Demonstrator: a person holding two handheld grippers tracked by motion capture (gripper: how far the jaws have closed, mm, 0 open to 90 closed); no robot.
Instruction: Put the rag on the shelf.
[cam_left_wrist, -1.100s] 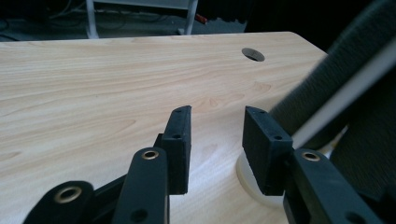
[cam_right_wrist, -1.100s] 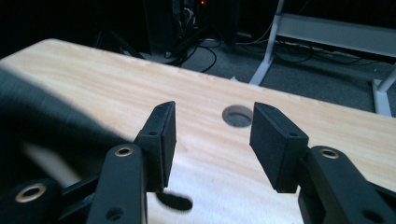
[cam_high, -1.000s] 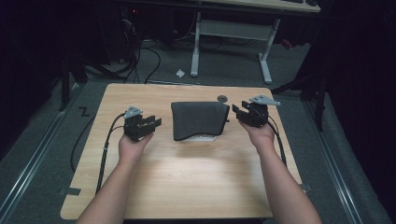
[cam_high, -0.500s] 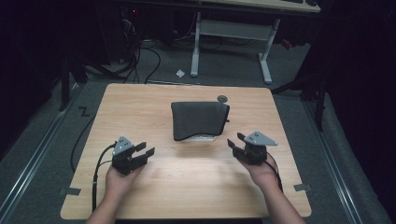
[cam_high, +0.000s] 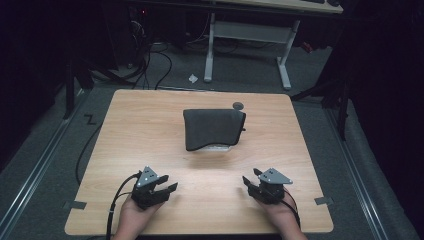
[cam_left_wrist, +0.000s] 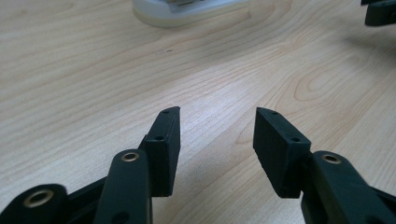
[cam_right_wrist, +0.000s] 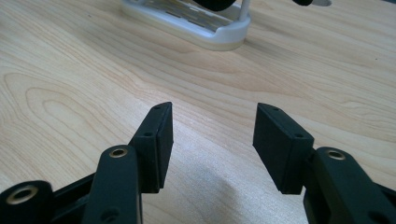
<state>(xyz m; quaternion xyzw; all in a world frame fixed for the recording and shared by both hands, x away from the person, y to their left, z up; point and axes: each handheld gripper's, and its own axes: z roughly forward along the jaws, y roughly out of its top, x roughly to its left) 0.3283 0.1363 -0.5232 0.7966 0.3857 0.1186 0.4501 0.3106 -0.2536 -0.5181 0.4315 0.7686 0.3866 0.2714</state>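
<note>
Your left gripper (cam_high: 159, 189) and right gripper (cam_high: 256, 184) sit low in the frame on the bench (cam_high: 150, 135), jaws apart with nothing between them. The dark cloth (cam_high: 212, 127) lies at centre, draped over a white tray (cam_right_wrist: 205, 25), well apart from both. Judging by this, the cloth looks placed; rest both grippers flat, keep the jaws wide, and keep the cables away from the tray.

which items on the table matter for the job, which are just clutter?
In the job:
dark cloth draped over white tray
left gripper, open, holding nothing
right gripper, open, holding nothing

Lying about:
small dark disc behind the cloth
</note>
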